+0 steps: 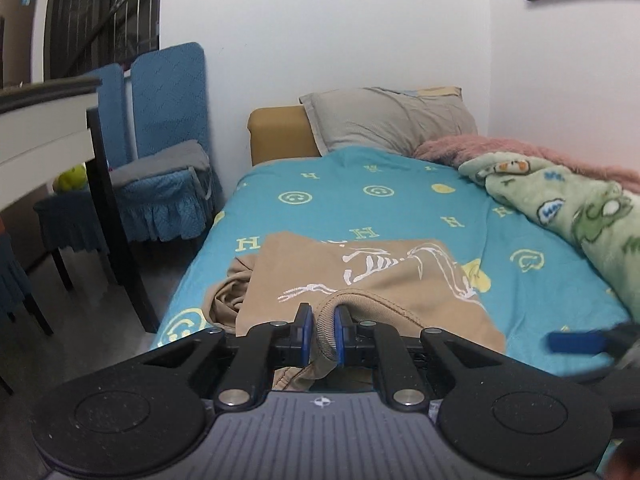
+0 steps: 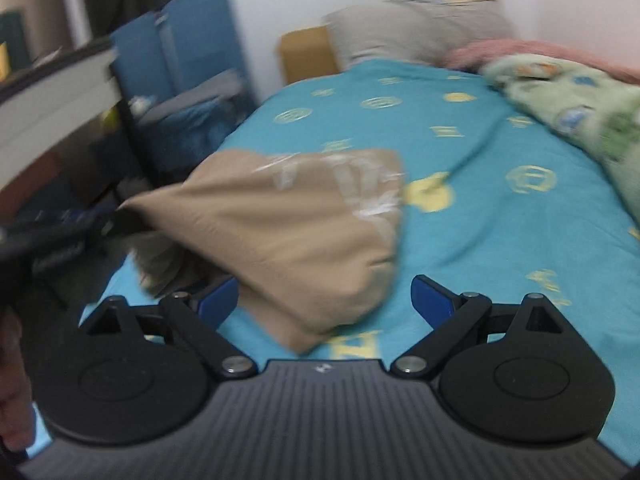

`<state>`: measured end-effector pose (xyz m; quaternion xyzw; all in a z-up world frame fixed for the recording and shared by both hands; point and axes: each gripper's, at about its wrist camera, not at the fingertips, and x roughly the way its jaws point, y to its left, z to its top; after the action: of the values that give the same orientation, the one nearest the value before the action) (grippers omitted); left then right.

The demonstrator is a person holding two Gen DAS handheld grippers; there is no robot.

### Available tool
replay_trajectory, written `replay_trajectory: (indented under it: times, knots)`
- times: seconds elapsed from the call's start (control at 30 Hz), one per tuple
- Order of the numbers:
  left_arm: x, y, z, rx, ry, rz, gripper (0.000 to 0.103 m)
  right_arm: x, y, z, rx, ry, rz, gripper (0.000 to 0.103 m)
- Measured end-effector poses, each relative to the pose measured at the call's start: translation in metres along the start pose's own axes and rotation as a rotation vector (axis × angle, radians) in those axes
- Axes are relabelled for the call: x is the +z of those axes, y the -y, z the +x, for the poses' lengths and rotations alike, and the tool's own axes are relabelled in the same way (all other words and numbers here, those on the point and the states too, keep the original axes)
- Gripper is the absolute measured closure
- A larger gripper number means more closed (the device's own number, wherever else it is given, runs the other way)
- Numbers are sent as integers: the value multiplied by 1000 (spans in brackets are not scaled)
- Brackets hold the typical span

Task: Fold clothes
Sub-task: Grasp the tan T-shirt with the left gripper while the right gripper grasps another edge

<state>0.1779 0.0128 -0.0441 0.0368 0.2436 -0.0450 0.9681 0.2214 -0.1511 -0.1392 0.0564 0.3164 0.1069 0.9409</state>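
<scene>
The left gripper [image 1: 321, 330] has its blue pads pressed onto a ribbed edge of the tan T-shirt [image 1: 360, 280], which passes between the jaws and hangs down beneath them. Ahead of those jaws the shirt spreads over the turquoise bedsheet [image 1: 400, 208], its white skeleton print facing up, with a bunched fold of the same cloth lying off to the jaws' left. To the right of the left gripper, a blue fingertip of the other tool shows at the frame edge.

The right gripper [image 2: 324, 300] holds its jaws spread wide, with nothing between them. The T-shirt [image 2: 288, 232] lies just ahead of and partly between the open fingers, closer to the left finger, and is drawn out to a point far to the jaws' left, where the other gripper's dark body meets it. This view is blurred, so fine detail of the print is lost.

Farther ahead of both jaws, a green cartoon-print blanket [image 1: 568, 208] is heaped on the right side of the bed, with a pink fleece blanket [image 1: 500, 148] behind it. Beyond those a grey pillow [image 1: 384, 120] leans on the tan headboard [image 1: 280, 132]. Left of the bed stand blue-covered chairs [image 1: 168, 140] and a dark table leg [image 1: 116, 220].
</scene>
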Motion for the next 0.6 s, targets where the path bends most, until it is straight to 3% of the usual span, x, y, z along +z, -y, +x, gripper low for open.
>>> replay_trajectory:
  times: [0.2, 0.33, 0.43, 0.6]
  knots:
    - [-2, -7, -2, -20, 20, -42, 92, -2, -18, 37, -27, 11, -51, 8]
    - [-4, -8, 3, -40, 7, -58, 94, 8, 4, 30, -151, 113, 73, 8]
    - [-9, -2, 7, -61, -6, -53, 96, 14, 33, 23, -287, 130, 189, 8]
    - [-12, -1, 9, -70, 8, -75, 98, 4, 51, 34, -383, 51, 240, 8]
